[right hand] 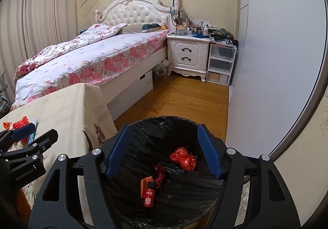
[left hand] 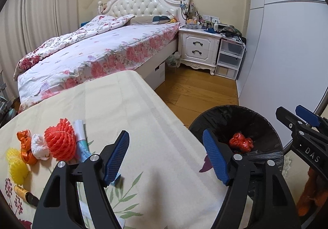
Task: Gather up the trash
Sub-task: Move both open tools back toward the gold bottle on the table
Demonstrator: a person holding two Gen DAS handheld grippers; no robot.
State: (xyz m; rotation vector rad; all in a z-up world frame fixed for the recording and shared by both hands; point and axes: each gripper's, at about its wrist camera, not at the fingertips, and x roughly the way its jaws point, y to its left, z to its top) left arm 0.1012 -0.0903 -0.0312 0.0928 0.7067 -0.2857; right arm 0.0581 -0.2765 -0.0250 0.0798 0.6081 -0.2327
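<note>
A black-lined trash bin (right hand: 178,124) stands on the floor beside the cloth-covered table (left hand: 127,106). Inside it lie a crumpled red bag (right hand: 183,159), a small red bottle (right hand: 148,196) and a dark red scrap. My right gripper (right hand: 164,153) is open and empty above the bin. My left gripper (left hand: 166,157) is open and empty over the table's right edge. On the table's left lie an orange net ball (left hand: 58,140), a blue-white tube (left hand: 82,142), a white wad (left hand: 40,146), an orange wrapper (left hand: 25,145), yellow mesh (left hand: 17,165) and a yellow-black tube (left hand: 25,195).
A bed (left hand: 98,50) with a floral cover stands behind the table. A white nightstand (left hand: 197,48) and plastic drawers (left hand: 229,58) stand by the far wall. A grey wardrobe (right hand: 276,65) lines the right side. Wooden floor (right hand: 184,97) lies between them.
</note>
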